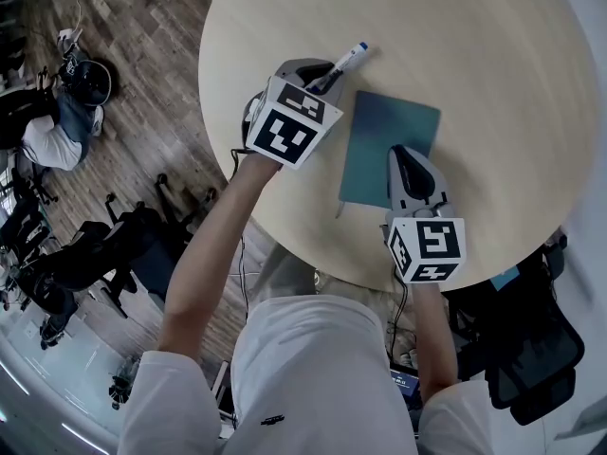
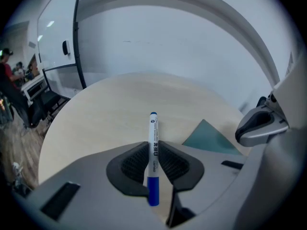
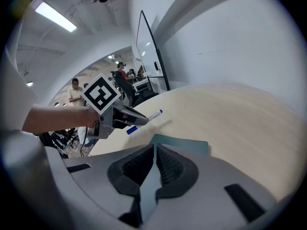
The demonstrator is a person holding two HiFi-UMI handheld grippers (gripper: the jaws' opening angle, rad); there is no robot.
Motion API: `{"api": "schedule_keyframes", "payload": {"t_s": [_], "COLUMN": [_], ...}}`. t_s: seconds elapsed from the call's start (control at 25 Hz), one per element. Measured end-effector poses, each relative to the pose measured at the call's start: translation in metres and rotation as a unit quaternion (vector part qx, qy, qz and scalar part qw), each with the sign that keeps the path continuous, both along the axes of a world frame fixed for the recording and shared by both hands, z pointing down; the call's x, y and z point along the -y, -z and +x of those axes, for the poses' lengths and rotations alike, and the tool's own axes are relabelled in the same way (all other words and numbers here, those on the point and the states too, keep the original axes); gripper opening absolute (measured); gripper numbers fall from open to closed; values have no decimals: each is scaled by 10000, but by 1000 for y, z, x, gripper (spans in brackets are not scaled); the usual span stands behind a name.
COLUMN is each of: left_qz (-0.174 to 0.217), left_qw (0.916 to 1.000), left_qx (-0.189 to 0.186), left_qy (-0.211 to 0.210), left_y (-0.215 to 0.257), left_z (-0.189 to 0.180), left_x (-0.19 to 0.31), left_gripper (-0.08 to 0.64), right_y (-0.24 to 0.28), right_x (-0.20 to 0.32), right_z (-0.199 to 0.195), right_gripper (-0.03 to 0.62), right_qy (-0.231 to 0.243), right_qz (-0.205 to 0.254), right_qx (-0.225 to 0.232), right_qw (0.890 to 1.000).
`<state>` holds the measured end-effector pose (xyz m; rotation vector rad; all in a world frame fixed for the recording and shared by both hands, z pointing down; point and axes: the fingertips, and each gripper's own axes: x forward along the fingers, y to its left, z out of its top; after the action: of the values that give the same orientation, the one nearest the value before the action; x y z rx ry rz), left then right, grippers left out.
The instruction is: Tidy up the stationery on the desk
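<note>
Pinching the pen point(image 2: 153, 128) in my left gripper point(image 2: 153, 150), beside the book point(image 1: 379, 131).
Pen runs along the jaws, pointing away from me; my right gripper point(image 3: 154, 151), pressed together, sits over the book.

marker point(image 1: 352, 56): tail inside left hand-held gripper point(image 1: 327, 80) | notebook point(image 1: 375, 140): part under right hand-held gripper point(image 1: 399, 153)

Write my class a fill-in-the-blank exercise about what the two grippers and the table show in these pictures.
1. The left gripper is clamped on a ____.
2. The marker has a white body and a ____ cap.
3. The teal notebook lies flat on a ____ table.
4. The right gripper has its jaws ____.

Missing words: marker; blue; round; shut
</note>
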<state>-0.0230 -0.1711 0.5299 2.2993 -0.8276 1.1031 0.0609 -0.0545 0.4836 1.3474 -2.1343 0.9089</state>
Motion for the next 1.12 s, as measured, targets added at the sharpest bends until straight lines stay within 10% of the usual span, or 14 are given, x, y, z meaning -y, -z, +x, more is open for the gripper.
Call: {"api": "schedule_keyframes", "payload": {"t_s": [0.28, 1.12], "left_qz": [-387, -1645], "left_qw": [9942, 9404], "left_qx": [-605, -1418], "left_qy": [806, 2619], "left_y": [17, -1], "left_z": [-5, -19], "left_x": [-29, -140], "left_gripper": [74, 74], "right_y": [12, 17], "right_x": [-13, -55], "right_z": [-2, -9], "right_gripper": [46, 46], "right_qy": [54, 154], "right_qz": [104, 79], "right_qx": [9, 7], "right_qw": [9999, 9999]}}
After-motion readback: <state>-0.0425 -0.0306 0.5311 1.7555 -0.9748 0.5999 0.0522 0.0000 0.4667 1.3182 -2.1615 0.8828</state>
